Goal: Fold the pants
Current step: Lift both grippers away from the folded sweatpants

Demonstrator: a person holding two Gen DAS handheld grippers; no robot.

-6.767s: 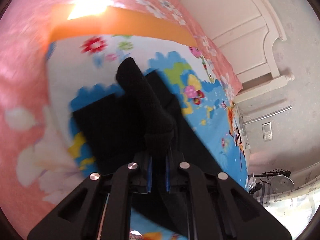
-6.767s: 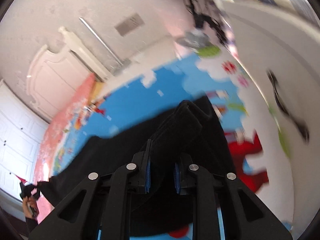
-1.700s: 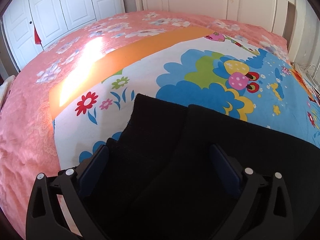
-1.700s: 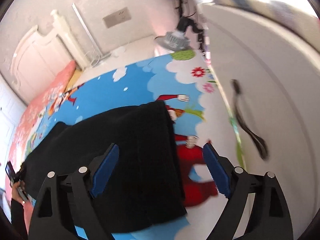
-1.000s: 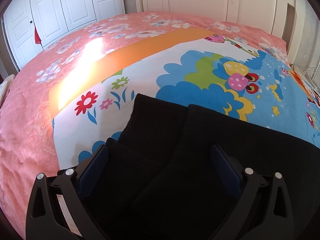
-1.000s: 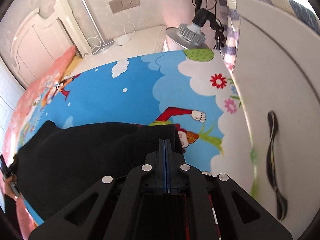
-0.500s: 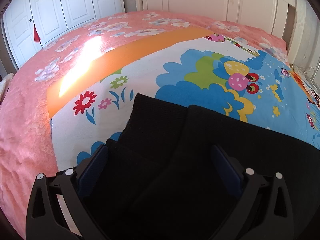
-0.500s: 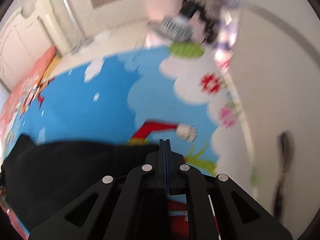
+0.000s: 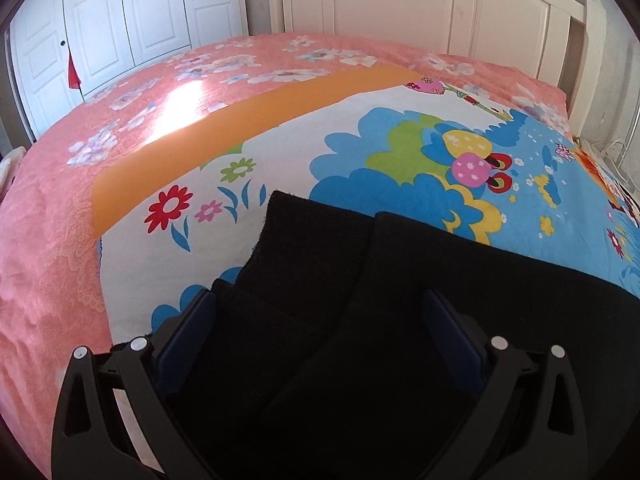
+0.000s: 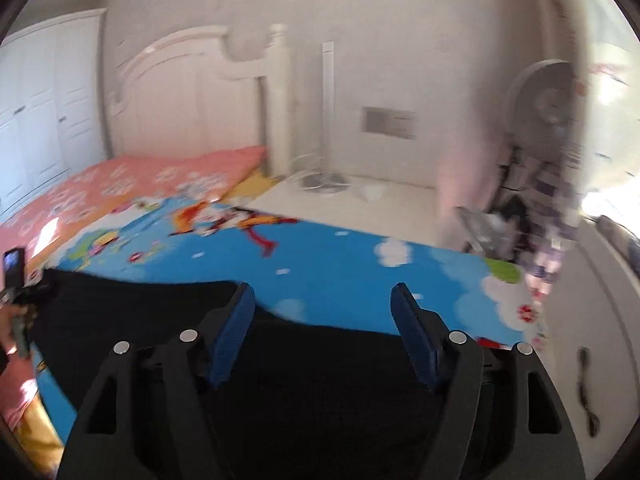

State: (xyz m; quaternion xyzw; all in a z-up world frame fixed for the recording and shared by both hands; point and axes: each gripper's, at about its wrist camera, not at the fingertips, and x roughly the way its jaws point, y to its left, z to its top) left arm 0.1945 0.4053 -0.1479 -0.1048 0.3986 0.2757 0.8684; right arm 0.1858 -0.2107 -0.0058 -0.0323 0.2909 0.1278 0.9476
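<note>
The black pants (image 9: 360,320) lie flat on the cartoon-print sheet (image 9: 360,152), with their layered ends offset near the left wrist view's centre. My left gripper (image 9: 320,328) is open and empty, its blue pads either side of the cloth just above it. In the right wrist view the pants (image 10: 160,312) stretch to the left across the blue sheet (image 10: 340,264). My right gripper (image 10: 324,320) is open and empty over the pants' near end. This view is blurred.
The pink floral bedspread (image 9: 60,200) covers the bed's left side. A white headboard (image 9: 440,8) and white wardrobe doors (image 9: 120,20) stand behind. A white bedside surface (image 10: 360,200), a fan (image 10: 548,96) and a white panel with a dark strap (image 10: 586,392) are at the right.
My right gripper was shut half a second ago and is now open. It has swung upward, showing more of the wall. My left gripper has stayed open and still.
</note>
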